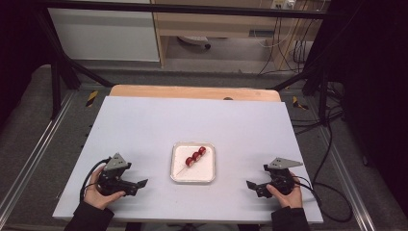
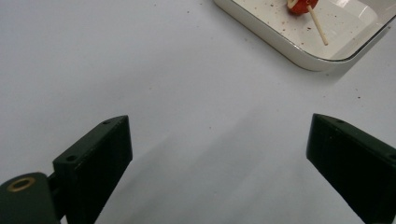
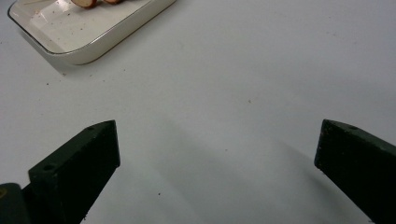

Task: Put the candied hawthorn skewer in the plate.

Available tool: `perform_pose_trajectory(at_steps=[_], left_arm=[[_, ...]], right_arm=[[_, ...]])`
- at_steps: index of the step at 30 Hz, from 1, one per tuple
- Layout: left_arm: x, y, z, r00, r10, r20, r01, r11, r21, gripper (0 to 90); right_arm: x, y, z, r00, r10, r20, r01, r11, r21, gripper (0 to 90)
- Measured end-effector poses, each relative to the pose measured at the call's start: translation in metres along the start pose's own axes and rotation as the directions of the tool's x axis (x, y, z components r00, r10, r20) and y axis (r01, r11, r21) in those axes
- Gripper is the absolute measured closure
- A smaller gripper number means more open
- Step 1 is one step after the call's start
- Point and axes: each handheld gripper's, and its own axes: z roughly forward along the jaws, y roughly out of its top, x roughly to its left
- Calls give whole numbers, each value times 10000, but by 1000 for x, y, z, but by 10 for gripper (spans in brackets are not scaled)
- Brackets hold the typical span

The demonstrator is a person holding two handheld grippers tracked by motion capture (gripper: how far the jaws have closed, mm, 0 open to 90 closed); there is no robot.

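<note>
Skewer (image 1: 195,157) with three red fruits lies in white tray (image 1: 179,177), centre of high view. Left gripper (image 1: 139,185) lower left, jaws spread, nothing between. Right gripper (image 1: 251,186) lower right, jaws spread, nothing between. Both well apart from tray.

The tray (image 1: 177,174) at centre frame is white, speckled with reddish crumbs. Red fruits (image 1: 196,156) sit on a pale skewer (image 2: 317,25). The tabletop (image 1: 144,130) is pale grey.

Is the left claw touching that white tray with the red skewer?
Apart. The high view shows bare table between the left gripper and the tray.
</note>
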Motion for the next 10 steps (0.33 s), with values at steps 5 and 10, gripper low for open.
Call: perform_pose_trajectory(at_steps=[5, 10], left_arm=[[6, -7, -1, 9999, -144, 57, 144, 9999, -28, 70], [6, -11, 0, 10000, 6, -2, -6, 10000, 62, 70]], right_arm=[[1, 0, -1, 10000, 53, -30, -53, 10000, 1, 6], [0, 0, 0, 10000, 40, -43, -39, 10000, 19, 6]])
